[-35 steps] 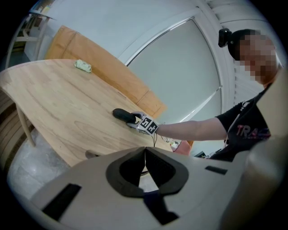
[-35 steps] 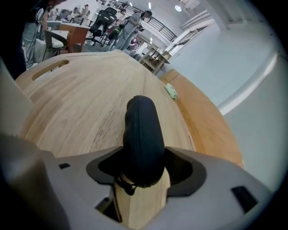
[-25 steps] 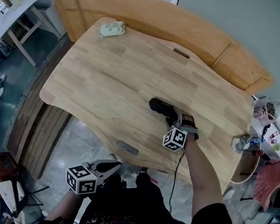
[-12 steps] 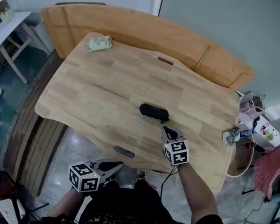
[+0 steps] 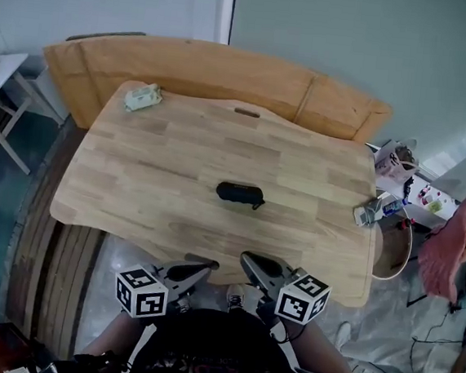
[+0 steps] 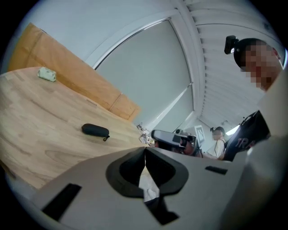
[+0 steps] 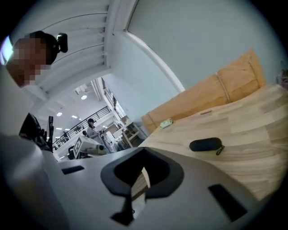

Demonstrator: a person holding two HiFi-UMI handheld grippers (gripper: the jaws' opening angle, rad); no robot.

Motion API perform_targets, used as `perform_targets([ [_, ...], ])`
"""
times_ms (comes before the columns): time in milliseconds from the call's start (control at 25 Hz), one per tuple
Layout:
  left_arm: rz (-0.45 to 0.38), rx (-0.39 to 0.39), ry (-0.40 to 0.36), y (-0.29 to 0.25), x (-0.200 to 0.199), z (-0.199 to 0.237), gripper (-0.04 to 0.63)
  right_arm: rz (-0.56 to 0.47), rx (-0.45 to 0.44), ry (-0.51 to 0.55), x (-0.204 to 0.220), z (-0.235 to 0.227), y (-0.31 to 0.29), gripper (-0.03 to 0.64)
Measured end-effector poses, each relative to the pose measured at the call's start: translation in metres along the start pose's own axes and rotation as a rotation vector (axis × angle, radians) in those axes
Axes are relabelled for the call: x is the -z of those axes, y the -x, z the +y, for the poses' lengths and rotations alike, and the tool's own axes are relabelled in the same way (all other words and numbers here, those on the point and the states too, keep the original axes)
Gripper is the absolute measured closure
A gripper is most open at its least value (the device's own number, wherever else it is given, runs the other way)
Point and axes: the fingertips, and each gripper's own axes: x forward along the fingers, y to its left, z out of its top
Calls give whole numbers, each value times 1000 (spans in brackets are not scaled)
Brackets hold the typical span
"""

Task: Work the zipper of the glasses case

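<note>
The black glasses case [image 5: 240, 194] lies closed on the middle of the wooden table [image 5: 135, 180], its zipper pull hanging at its right end. Both grippers hang off the table's near edge, close to my body and well short of the case. My left gripper [image 5: 205, 268] is shut with nothing in it, and my right gripper [image 5: 246, 261] is shut and empty too. In the left gripper view the case [image 6: 95, 130] sits far beyond the closed tips of the left gripper [image 6: 145, 150]. The right gripper view shows the case [image 7: 206, 144] out to the right of the right gripper [image 7: 144, 151].
A small pale green object [image 5: 142, 97] rests at the table's far left corner. A wooden board [image 5: 227, 74] leans behind the table. Small items [image 5: 376, 212] clutter the right edge, with bags and cloth beyond. White furniture stands at the left.
My right gripper has left the case, shut, and drawn back past the table's near edge. The case stays on the table. The left gripper has barely moved.
</note>
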Motion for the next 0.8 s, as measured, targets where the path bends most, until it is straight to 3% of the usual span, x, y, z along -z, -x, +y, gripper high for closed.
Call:
perform_targets([
  [240,24,20,-52,7,-5,-12,581,-6,-12,67,17,50,6,601],
  [800,21,17,-59,24,7,-17,583,-2,-22,29,33,63,5,601],
])
